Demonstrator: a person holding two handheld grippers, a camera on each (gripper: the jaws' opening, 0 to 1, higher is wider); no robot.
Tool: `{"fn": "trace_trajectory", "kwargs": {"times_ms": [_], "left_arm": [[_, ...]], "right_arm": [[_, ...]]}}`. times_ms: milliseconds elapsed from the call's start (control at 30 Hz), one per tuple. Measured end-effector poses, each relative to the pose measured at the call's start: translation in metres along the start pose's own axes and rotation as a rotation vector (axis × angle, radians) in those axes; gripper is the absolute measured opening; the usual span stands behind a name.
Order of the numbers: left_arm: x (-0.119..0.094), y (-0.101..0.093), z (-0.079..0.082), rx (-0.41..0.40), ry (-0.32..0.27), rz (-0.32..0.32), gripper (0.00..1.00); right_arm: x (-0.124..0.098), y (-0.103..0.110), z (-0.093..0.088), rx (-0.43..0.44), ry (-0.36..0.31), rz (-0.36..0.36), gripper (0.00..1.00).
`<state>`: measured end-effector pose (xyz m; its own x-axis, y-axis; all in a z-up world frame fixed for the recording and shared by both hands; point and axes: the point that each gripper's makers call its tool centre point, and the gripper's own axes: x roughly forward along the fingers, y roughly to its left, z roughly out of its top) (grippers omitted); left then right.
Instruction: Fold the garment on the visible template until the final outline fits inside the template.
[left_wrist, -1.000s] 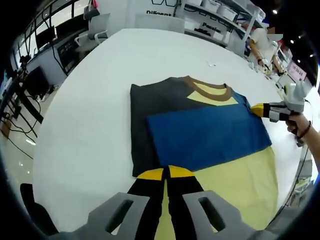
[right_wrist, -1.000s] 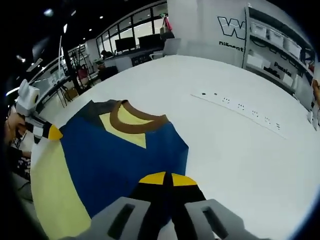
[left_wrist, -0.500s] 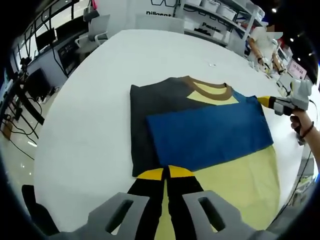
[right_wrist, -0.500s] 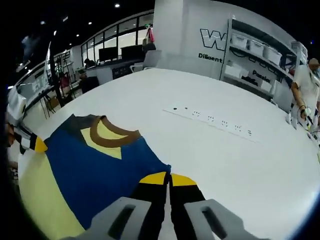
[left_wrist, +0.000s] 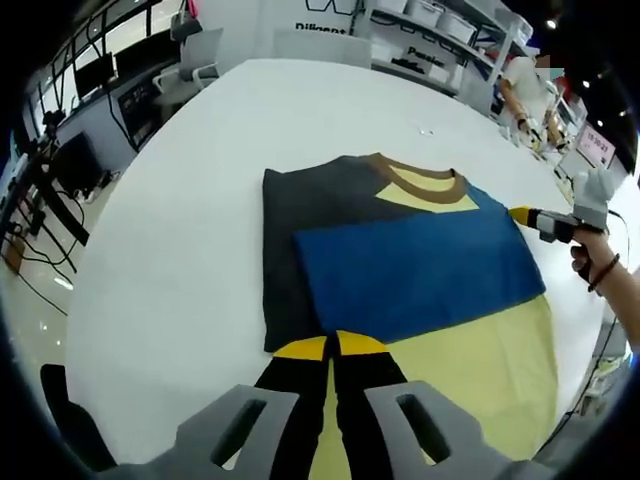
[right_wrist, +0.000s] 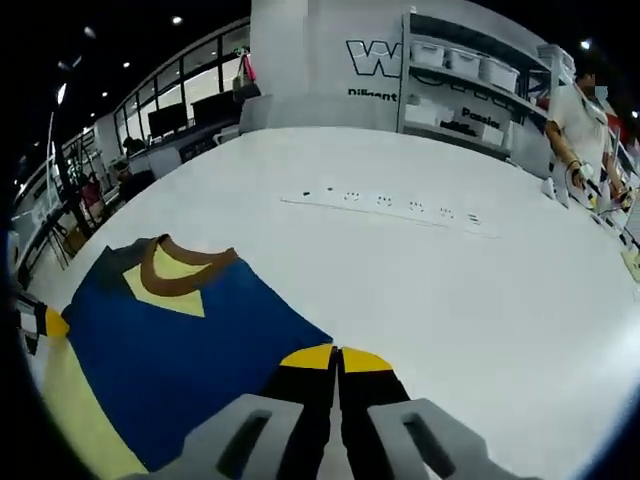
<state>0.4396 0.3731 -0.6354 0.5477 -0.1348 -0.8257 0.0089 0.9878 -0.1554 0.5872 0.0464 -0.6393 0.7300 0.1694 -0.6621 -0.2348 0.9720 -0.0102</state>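
Currently the garment (left_wrist: 400, 250) lies partly folded ahead of the left gripper (left_wrist: 331, 347), blue panel over grey. The right gripper (right_wrist: 338, 357) sits beside its edge. Both have jaws closed, holding nothing. Yellow template (left_wrist: 480, 370) remains exposed; further folds appear necessary.

Both views low, near, from opposite sides, sharing the garment (left_wrist: 400, 250)
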Motion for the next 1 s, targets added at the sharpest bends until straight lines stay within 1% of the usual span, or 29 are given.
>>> {"fn": "trace_trajectory", "kwargs": {"times_ms": [33,67,167,233,267,300,333,367,400,433,467,533,567,633,700,733,767,800,867,900,967,1000], "left_arm": [[0.000,0.000,0.000,0.002,0.000,0.000,0.01],[0.000,0.000,0.000,0.005,0.000,0.001,0.01],[0.000,0.000,0.000,0.015,-0.004,0.000,0.01],[0.000,-0.001,0.002,-0.009,-0.031,-0.005,0.02],[-0.001,-0.001,0.002,-0.046,-0.046,-0.006,0.03],[-0.002,0.000,0.001,-0.040,-0.047,-0.008,0.04],[-0.003,-0.001,0.002,-0.021,-0.060,-0.004,0.06],[-0.004,-0.001,0.004,0.013,-0.072,-0.001,0.10],[-0.006,-0.003,0.008,0.031,-0.090,0.004,0.15],[-0.006,-0.005,0.014,0.047,-0.126,-0.006,0.21],[-0.007,-0.008,0.020,0.058,-0.160,-0.023,0.30],[-0.008,-0.009,0.021,0.056,-0.167,-0.026,0.40],[-0.008,-0.009,0.022,0.055,-0.171,-0.027,0.42],[-0.012,-0.010,0.025,0.039,-0.187,-0.029,0.42],[-0.013,-0.008,0.027,0.055,-0.188,-0.022,0.46],[-0.014,-0.005,0.028,0.080,-0.190,-0.007,0.51],[-0.016,-0.003,0.029,0.097,-0.195,0.005,0.60],[-0.018,-0.003,0.031,0.111,-0.219,0.003,0.67],[-0.019,0.002,0.029,0.139,-0.212,0.031,0.82],[-0.020,0.004,0.027,0.164,-0.208,0.043,0.85],[-0.024,0.004,0.026,0.169,-0.210,0.038,0.85],[-0.025,0.003,0.025,0.171,-0.209,0.035,0.84]], "right_arm": [[-0.003,0.002,0.003,0.030,-0.022,0.031,0.00],[-0.005,0.002,0.003,0.049,-0.024,0.043,0.00],[-0.014,-0.001,0.005,0.048,-0.045,0.040,0.01],[-0.023,0.001,0.006,0.078,-0.059,0.060,0.06],[-0.027,0.003,0.006,0.082,-0.067,0.074,0.08],[-0.030,0.004,0.005,0.083,-0.065,0.080,0.11],[-0.034,0.006,0.004,0.086,-0.061,0.087,0.13],[-0.038,0.008,0.003,0.087,-0.063,0.098,0.16],[-0.041,0.010,0.003,0.091,-0.068,0.112,0.19],[-0.043,0.012,0.003,0.098,-0.066,0.118,0.21],[-0.047,0.015,0.001,0.115,-0.051,0.130,0.25],[-0.048,0.016,0.000,0.118,-0.048,0.132,0.29],[-0.049,0.016,0.000,0.120,-0.046,0.133,0.31],[-0.056,0.021,0.001,0.132,-0.059,0.147,0.32],[-0.062,0.027,-0.001,0.122,-0.054,0.163,0.34],[-0.069,0.035,-0.004,0.117,-0.048,0.183,0.34],[-0.074,0.039,-0.008,0.122,-0.039,0.188,0.35],[-0.078,0.043,-0.013,0.115,-0.029,0.193,0.34],[-0.086,0.051,-0.029,0.085,0.015,0.205,0.33],[-0.089,0.052,-0.032,0.093,0.019,0.203,0.32],[-0.096,0.056,-0.036,0.089,0.018,0.212,0.33],[-0.099,0.059,-0.040,0.074,0.020,0.209,0.33]]}}
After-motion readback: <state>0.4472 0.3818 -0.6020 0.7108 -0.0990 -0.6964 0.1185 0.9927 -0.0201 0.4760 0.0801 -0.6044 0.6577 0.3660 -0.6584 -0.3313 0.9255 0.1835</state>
